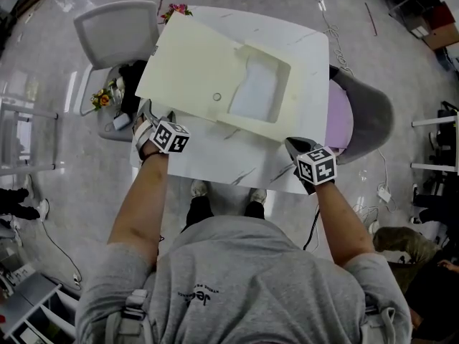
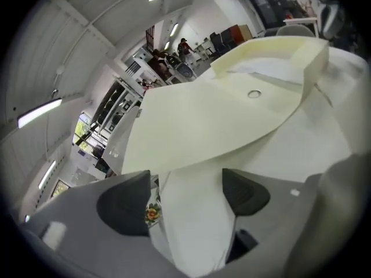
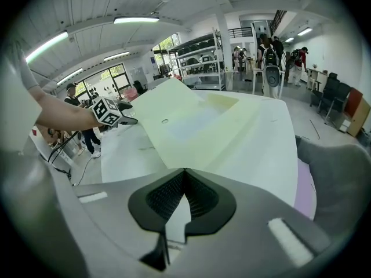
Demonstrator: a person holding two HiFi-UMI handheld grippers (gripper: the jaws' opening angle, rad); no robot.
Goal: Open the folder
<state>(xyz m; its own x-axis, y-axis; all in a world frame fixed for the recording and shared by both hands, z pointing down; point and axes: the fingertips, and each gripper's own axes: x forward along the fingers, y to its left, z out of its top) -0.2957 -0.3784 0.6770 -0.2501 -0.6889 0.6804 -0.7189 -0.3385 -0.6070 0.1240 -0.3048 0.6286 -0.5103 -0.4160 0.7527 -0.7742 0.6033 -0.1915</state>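
The person's grey shirt (image 1: 237, 278) is closest, and two bare arms reach out from it. The cream folder (image 1: 201, 70) lies on the white desk (image 1: 305, 49).

The right gripper (image 3: 184, 181) has its fingers shut tight on the folder's near corner. A thin bit of the folder shows between them. The rest of the folder spreads away past these fingers. It has a small round snap (image 1: 216, 97) and a cut-out part that looks pale blue.

The left gripper (image 2: 188, 193) has its fingers wide apart. Only the bare desk shows between them. The folder's edge is just past the fingertips and does not touch them.

A grey chair (image 1: 115, 24) stands beyond the left fingers, with little flowers (image 1: 102, 99) beside it. A second chair with a purple seat (image 1: 341, 117) is off to the outer side of the right fingers.
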